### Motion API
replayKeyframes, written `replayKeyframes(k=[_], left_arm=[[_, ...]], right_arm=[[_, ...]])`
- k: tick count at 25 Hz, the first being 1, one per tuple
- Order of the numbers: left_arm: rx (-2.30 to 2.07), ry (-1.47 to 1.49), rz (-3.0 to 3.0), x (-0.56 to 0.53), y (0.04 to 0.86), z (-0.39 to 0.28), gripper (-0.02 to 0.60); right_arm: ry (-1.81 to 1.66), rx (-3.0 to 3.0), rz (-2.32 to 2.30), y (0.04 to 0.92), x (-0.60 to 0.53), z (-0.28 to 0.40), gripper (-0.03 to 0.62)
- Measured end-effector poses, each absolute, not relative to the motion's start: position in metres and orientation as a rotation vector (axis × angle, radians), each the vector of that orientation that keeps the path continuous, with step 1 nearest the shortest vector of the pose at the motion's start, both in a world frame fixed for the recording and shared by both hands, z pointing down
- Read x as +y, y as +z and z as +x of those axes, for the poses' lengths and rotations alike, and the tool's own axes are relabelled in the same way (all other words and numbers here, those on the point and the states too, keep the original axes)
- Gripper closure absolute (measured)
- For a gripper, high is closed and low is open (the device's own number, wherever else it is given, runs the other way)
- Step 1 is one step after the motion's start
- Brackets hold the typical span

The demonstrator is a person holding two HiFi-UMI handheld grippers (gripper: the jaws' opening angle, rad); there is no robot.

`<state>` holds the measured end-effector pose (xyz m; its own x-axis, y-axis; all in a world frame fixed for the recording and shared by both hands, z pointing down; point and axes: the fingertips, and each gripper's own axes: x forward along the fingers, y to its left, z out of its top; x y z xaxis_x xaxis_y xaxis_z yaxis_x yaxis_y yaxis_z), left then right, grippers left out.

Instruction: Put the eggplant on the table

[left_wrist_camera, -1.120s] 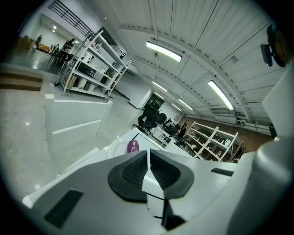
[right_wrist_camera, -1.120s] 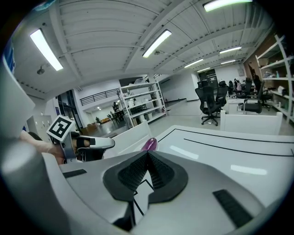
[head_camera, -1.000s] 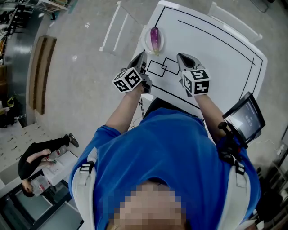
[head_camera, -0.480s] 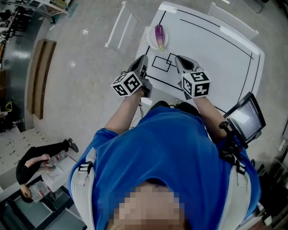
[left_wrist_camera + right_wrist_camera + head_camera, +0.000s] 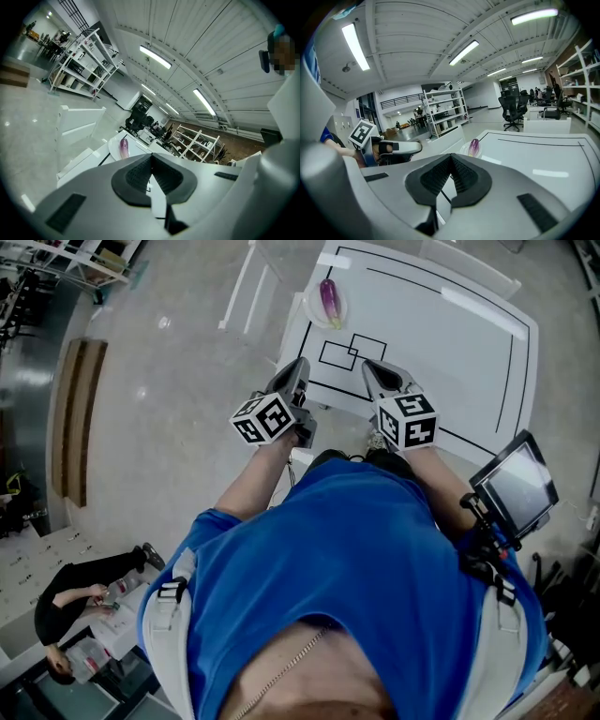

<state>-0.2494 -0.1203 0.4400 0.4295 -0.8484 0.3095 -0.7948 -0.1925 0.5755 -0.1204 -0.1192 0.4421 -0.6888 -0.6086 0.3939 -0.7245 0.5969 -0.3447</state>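
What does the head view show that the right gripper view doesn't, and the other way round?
Only the head view: the person's blue shirt, a screen by the table's edge, another person on the floor, and the right gripper seen from above.

Only the right gripper view: ceiling lights, shelving, office chairs, and its own jaws up close, closed together.

Both: the eggplant lying on its plate at a corner of the white table, and the left gripper.
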Motion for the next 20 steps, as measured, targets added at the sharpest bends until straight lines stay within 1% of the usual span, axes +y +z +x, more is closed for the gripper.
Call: replayKeyframes(k=[15,20], left_arm=[[-1.306,-0.095,2.034,-0.082,0.44,-0.251,0.574],[-1.289,-0.104,2.045,-0.071,0.438,-0.261,0.574]], right_arm=[[0.723,-2.575,1.179,0.437,-0.076,-0.13,0.592],[0.722,-2.575,1.189,0.436,-0.062,-0.144,0.592]])
